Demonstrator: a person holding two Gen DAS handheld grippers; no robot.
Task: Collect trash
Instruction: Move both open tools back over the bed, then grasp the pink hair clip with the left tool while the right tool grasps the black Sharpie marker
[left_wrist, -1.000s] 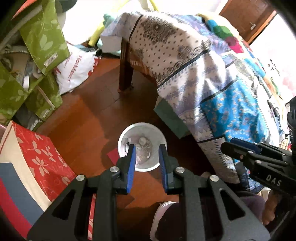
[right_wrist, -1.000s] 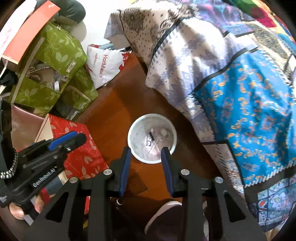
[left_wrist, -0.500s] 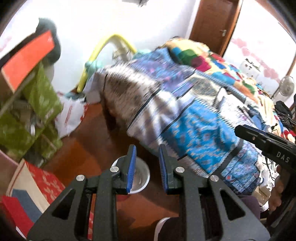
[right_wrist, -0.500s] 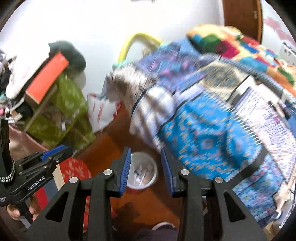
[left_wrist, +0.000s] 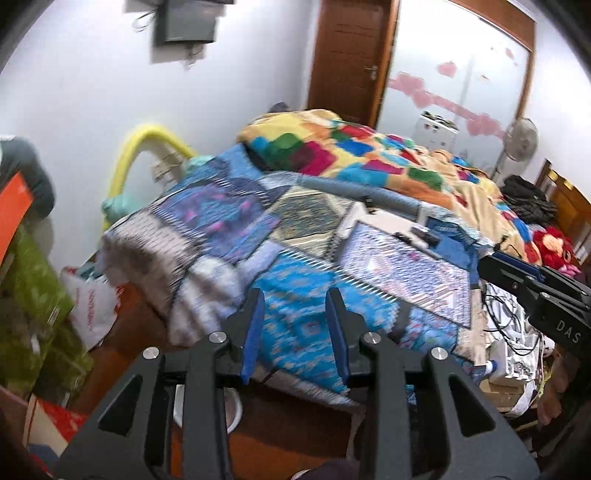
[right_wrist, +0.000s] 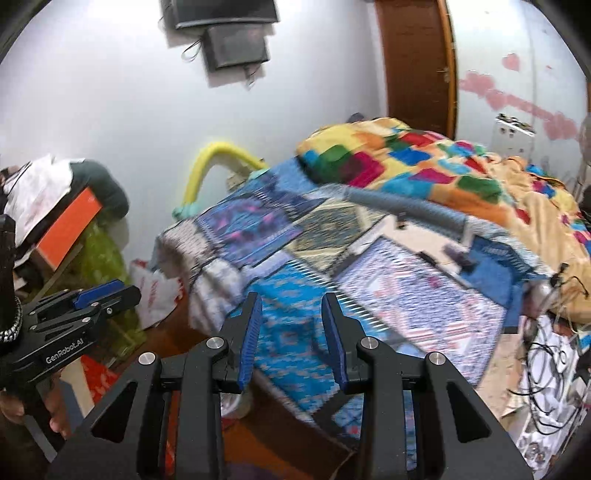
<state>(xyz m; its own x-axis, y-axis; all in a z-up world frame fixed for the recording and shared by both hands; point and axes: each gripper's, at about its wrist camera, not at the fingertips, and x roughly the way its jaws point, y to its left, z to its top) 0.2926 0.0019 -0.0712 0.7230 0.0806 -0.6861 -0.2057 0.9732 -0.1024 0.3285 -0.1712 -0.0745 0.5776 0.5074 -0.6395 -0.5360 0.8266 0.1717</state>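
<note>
Two empty grippers are raised over the patchwork-covered bed, with the trash bin left low behind them.

The left black two-finger gripper with blue pads and the right one are both held spread apart, nothing between the fingers. The round white plastic trash bin is glimpsed on the brown wooden floor beneath the left gripper, mostly hidden. No trash piece is clearly made out; both views are blurred. A tangle of black cables at the bed's right edge could be snagged, or a useful item mistaken for rubbish, if a grasp is made under such blur.
</note>
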